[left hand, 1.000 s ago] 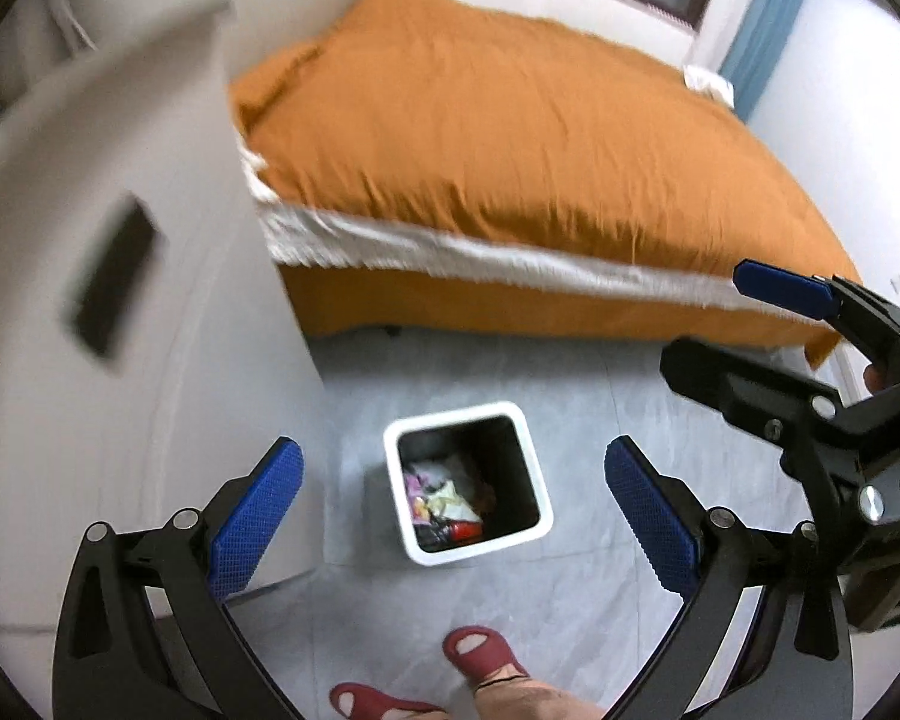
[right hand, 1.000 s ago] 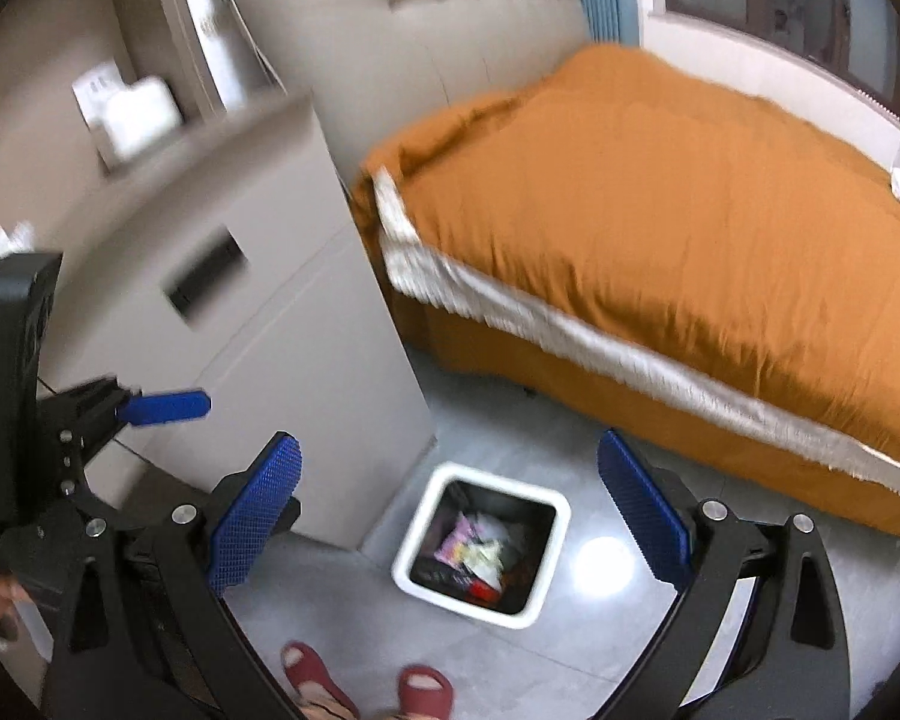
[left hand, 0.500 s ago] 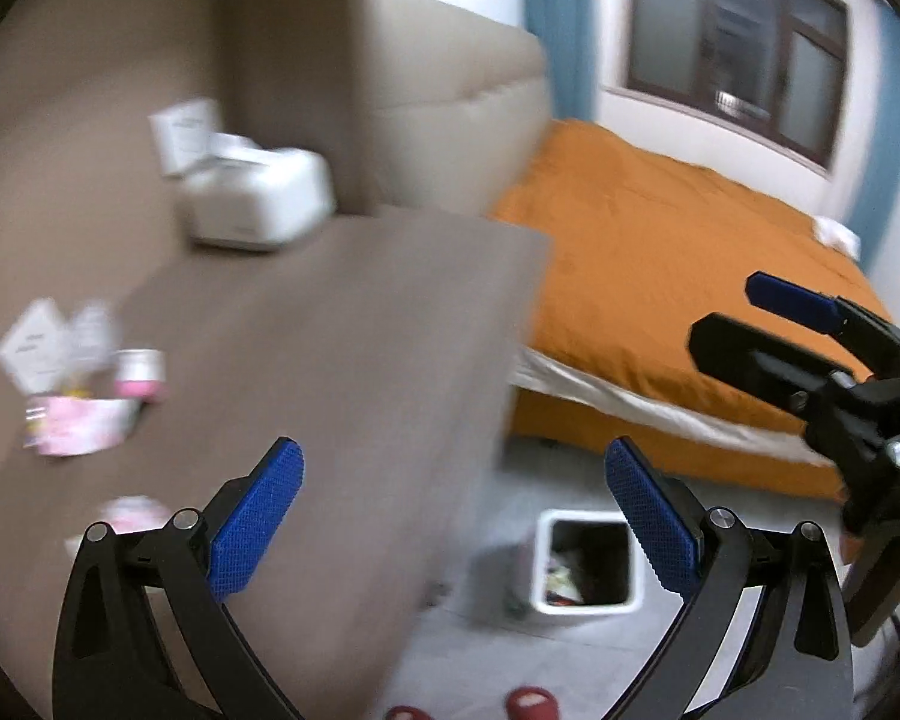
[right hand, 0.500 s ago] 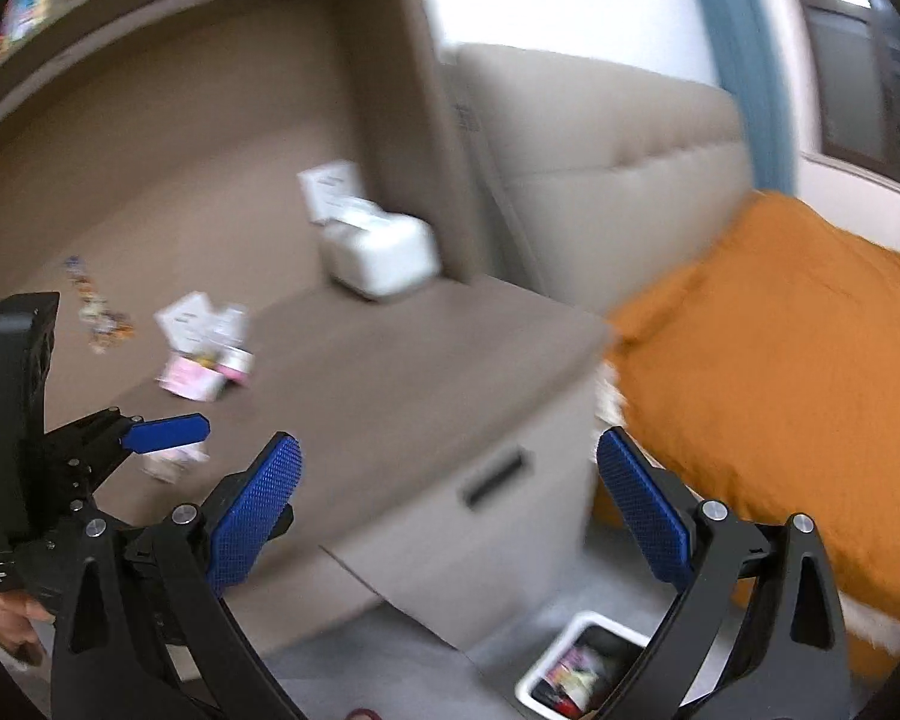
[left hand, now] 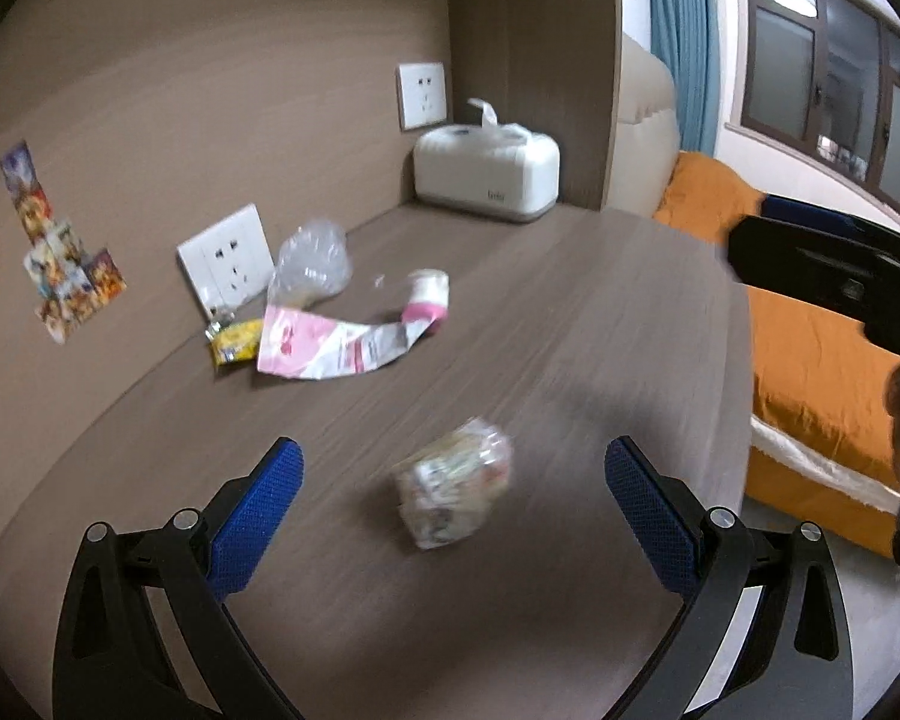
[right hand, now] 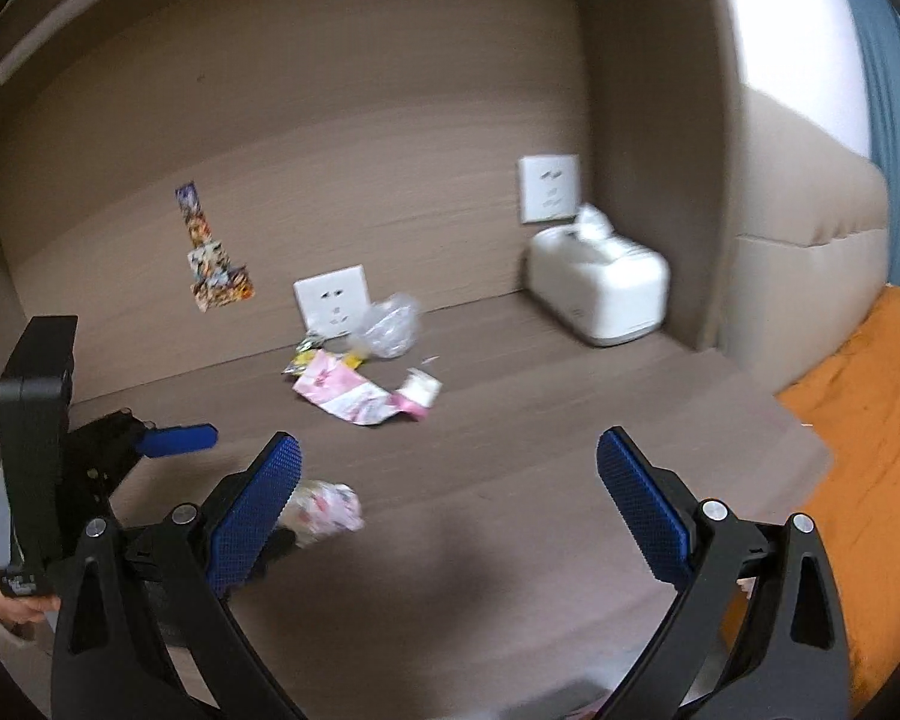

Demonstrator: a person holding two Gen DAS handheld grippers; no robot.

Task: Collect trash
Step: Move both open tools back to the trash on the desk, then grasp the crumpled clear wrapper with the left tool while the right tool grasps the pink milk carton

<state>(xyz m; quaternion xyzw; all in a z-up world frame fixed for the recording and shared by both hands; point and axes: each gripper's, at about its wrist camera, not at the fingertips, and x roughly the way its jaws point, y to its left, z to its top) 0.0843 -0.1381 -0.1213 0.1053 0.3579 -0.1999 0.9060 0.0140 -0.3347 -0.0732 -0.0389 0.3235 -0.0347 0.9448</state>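
Trash lies on a brown tabletop (left hand: 570, 312). A crumpled printed wrapper (left hand: 453, 483) sits between and just ahead of my open, empty left gripper (left hand: 453, 510); it also shows in the right wrist view (right hand: 327, 510). Farther back lie a pink and white packet (left hand: 324, 348), a small pink-capped tube (left hand: 429, 294), a clear plastic bag (left hand: 312, 264) and a yellow wrapper (left hand: 234, 345). My right gripper (right hand: 447, 510) is open and empty above the tabletop, to the right of the left one.
A white tissue box (left hand: 486, 171) stands at the back corner by a wall socket (left hand: 421, 95). A loose socket plate (left hand: 225, 264) leans on the back wall. An orange bed (left hand: 822, 360) lies right of the table edge.
Both grippers swung up from the floor bin to the tabletop. The bin has left view and the table trash has come close. Both grippers stay open.
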